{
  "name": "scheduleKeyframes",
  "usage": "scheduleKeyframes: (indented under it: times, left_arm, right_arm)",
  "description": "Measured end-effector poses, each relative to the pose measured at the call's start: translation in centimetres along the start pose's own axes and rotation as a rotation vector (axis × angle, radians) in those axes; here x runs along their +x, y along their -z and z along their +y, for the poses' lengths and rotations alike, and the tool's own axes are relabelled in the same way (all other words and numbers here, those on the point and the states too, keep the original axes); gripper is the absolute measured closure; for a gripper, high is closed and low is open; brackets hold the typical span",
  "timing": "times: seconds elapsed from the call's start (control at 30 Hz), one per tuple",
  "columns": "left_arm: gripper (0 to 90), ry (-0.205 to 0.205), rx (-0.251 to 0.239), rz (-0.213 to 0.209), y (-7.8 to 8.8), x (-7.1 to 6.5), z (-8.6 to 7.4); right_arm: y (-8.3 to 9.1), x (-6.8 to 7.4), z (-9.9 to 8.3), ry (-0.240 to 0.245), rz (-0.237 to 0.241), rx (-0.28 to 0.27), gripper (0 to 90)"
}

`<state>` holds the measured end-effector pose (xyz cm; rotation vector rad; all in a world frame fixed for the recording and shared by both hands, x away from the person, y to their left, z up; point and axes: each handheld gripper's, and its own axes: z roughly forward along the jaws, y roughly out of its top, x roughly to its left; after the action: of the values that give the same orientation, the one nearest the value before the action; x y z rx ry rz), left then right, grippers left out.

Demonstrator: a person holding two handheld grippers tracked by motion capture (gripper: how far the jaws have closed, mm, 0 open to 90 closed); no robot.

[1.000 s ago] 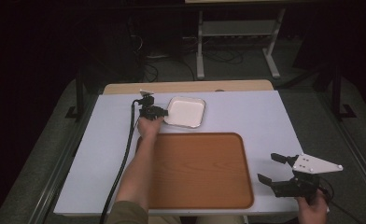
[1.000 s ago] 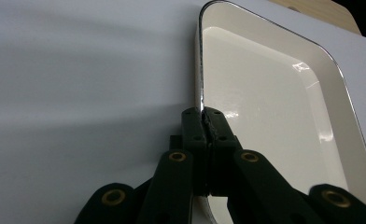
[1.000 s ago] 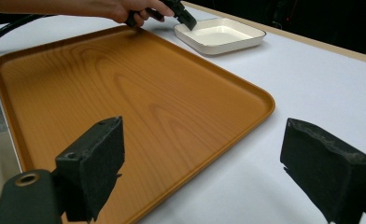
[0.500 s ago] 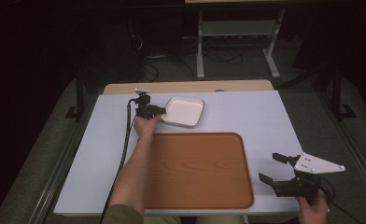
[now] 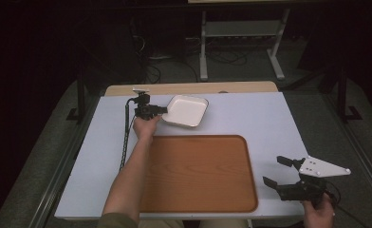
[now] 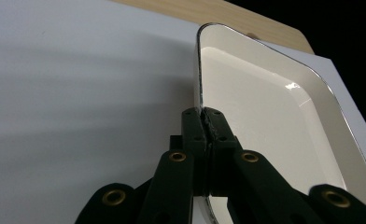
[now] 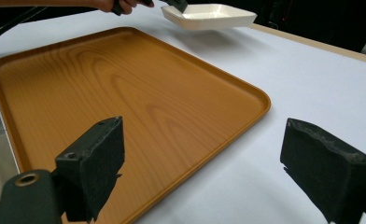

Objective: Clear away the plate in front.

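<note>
A white rectangular dish (image 5: 189,110) hangs just above the white table, at the back and left of centre. My left gripper (image 5: 161,110) is shut on the dish's left rim (image 6: 200,88), with both black jaws pinching the thin edge. In the right gripper view the dish (image 7: 209,15) floats clear of the table with a shadow beneath it. A wooden tray (image 5: 198,173) lies flat in front of it. My right gripper (image 5: 278,172) rests open at the table's front right, its jaws spread wide beside the tray's corner (image 7: 260,100), and nothing is between them.
The white table top (image 5: 269,118) has a bare wooden strip (image 5: 189,88) along its far edge. A black cable (image 5: 125,137) trails from the left gripper along the table. Metal stands and cables sit on the dark floor behind.
My left gripper has lifted the white dish a little off the table. The right gripper has stayed where it was.
</note>
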<state>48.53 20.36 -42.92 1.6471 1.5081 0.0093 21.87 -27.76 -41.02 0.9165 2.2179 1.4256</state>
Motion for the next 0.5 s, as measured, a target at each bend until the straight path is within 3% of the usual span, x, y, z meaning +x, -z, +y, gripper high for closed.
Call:
scheduleKeyframes:
  times: [0.3, 0.5]
  left_arm:
    - [88.7, -0.004, -0.028, -0.043, 2.7, -0.2, 0.0]
    - [88.6, -0.002, -0.041, -0.034, 4.3, -0.1, -0.8]
  right_arm:
    - [0.0, 0.1, 0.0, 0.000, -0.001, 0.004, 12.7]
    - [-0.1, 0.2, 0.1, 0.003, 0.001, 0.006, 12.8]
